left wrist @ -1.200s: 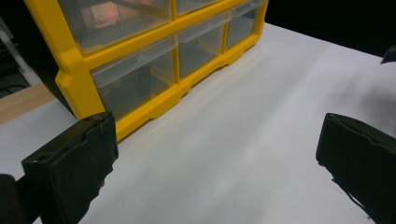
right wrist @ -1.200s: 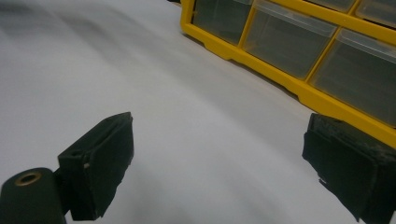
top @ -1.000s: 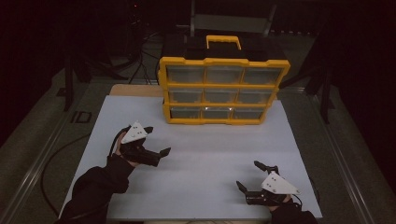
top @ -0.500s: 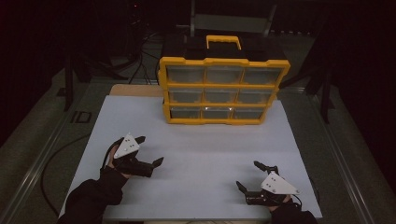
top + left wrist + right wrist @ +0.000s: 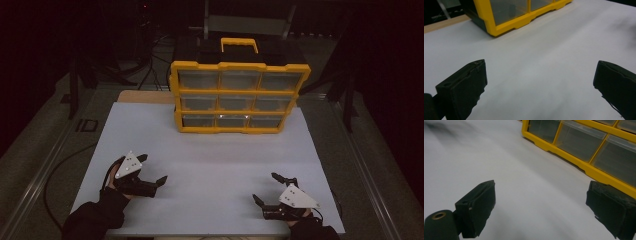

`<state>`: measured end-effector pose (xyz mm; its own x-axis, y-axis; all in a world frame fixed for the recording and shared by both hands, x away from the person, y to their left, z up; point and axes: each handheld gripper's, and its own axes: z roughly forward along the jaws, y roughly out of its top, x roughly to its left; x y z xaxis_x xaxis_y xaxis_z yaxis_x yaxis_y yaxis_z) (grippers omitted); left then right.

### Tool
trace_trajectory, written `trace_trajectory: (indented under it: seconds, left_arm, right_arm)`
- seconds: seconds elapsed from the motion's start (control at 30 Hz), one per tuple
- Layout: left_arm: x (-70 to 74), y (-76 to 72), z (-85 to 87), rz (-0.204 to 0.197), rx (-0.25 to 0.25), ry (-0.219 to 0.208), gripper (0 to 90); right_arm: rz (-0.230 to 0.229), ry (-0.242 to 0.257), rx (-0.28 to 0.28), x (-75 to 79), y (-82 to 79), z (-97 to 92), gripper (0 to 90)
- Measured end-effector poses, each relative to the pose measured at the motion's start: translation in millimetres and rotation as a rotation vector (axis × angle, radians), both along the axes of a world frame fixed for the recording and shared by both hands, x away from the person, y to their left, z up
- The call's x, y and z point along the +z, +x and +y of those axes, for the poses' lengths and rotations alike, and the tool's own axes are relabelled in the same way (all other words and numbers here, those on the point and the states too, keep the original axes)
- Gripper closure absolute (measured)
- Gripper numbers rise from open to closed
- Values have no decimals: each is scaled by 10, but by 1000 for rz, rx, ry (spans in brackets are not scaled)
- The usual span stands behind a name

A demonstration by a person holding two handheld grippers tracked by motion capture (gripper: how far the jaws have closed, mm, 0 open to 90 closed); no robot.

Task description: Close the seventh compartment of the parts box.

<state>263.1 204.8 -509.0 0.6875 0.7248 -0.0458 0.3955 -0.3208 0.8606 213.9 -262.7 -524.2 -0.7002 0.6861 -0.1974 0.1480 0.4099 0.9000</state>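
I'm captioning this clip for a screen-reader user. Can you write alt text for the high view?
A yellow drawer organizer with three rows of clear drawers stands at the far side of a white table. Near the front edge, the left gripper and right gripper are both open, holding nothing, well short of the organizer.

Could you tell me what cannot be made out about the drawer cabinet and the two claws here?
- Yellow drawer cabinet: drawer contents, high view, too dim and small.
- Its upper rows: left gripper view, cut off by the top edge.
- Right claw: wrist, high view, cut off by the bottom edge.
- Left claw: holding hand, too dark.
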Motion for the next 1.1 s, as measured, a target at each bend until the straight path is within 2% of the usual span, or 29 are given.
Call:
trace_trajectory:
  seconds: [0.3, 0.53, 0.73, 0.87, 1.1]
  left_arm:
    - [-90, -49, 74, 17, 21, 0, 0]
    - [-134, -124, 126, 14, 32, 12, 0]
    - [-172, -153, 138, 5, 62, 14, 0]
    - [-193, -142, 110, 4, 49, 12, 0]
    - [-198, -147, 85, -21, 33, -9, 0]
  right_arm:
    - [1, 3, -2, 0, -2, -7, 89]
    - [2, 1, 2, -6, 1, -8, 89]
    - [2, -1, 0, -4, 0, -8, 89]
    - [-4, 0, 1, 2, -7, -11, 89]
    - [4, -4, 7, -17, 4, -2, 89]
